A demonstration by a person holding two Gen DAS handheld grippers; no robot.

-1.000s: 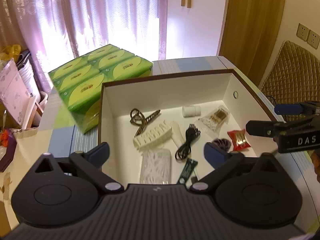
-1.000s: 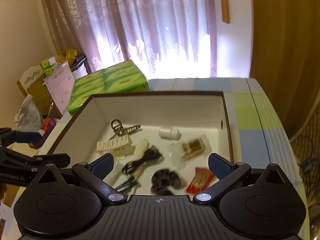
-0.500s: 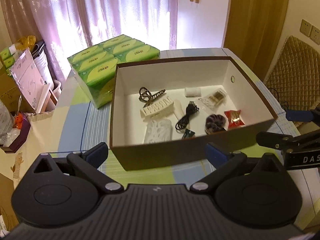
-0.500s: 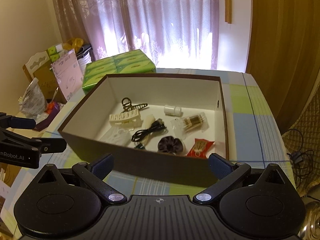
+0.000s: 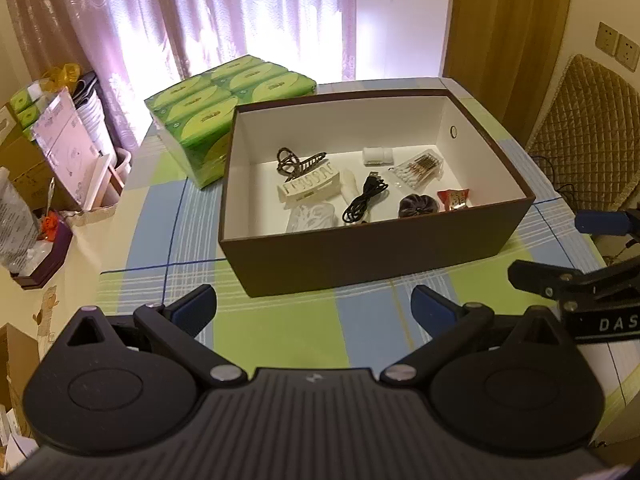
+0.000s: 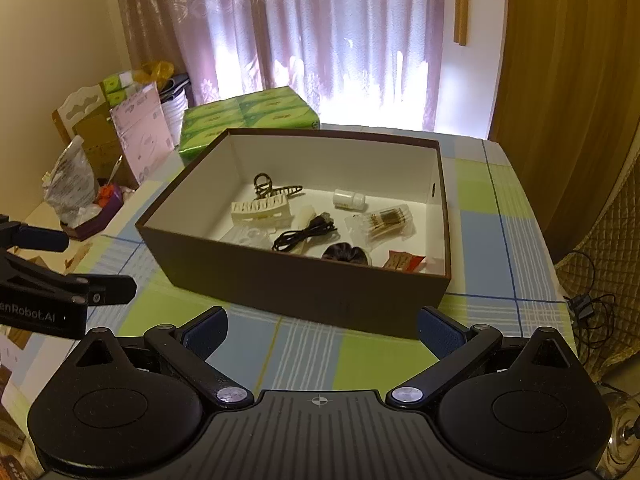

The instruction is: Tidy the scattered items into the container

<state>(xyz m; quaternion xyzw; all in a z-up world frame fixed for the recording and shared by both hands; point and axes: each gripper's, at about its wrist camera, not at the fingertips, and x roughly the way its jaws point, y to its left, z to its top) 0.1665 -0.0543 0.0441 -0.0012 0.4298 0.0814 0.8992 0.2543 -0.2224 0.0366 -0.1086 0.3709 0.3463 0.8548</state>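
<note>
Jaws wide apart and empty on both the left gripper (image 5: 314, 300) and right gripper (image 6: 322, 322), short of the box (image 5: 380, 256) on the tabletop (image 5: 304, 332).

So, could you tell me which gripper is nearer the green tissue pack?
Left. The left gripper faces the box's corner nearest the green tissue pack; the right gripper sits further right.

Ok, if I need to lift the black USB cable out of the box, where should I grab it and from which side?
Grip the black USB cable across its bundled middle, coming straight down from above. It lies flat on the floor of the box, whose tall walls block any side approach, and the coil offers more to pinch than the thin plug end. Either open gripper could probably do it.
</note>
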